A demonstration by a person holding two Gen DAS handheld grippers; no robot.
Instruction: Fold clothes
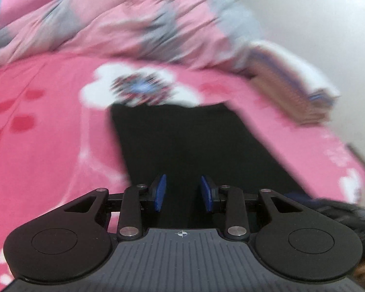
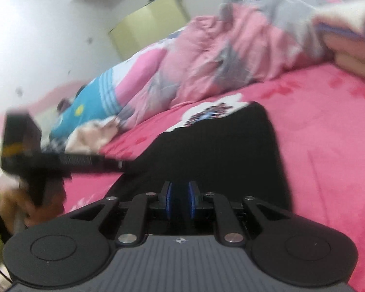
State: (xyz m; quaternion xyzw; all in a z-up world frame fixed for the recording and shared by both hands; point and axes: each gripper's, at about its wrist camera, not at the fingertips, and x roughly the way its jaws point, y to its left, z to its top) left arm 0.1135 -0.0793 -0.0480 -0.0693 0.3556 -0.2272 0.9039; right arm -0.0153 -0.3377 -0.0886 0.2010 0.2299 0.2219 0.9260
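A black garment (image 1: 182,141) lies flat on the pink bed sheet (image 1: 48,146), folded into a long strip. My left gripper (image 1: 183,192) hovers over its near end; the blue pads stand apart with only dark cloth showing between and below them. In the right wrist view the same garment (image 2: 219,146) runs up to my right gripper (image 2: 180,199), whose pads are nearly together with black cloth in the narrow gap. The left gripper (image 2: 119,164) shows there too, blurred, its tip at the garment's left edge and a hand (image 2: 24,206) behind it.
A crumpled pink and grey quilt (image 1: 133,24) fills the far side of the bed. A stack of folded clothes (image 1: 292,90) sits at the bed's far right. A blue and white cushion (image 2: 85,107) lies at the left, and a pale wardrobe (image 2: 148,22) stands by the white wall.
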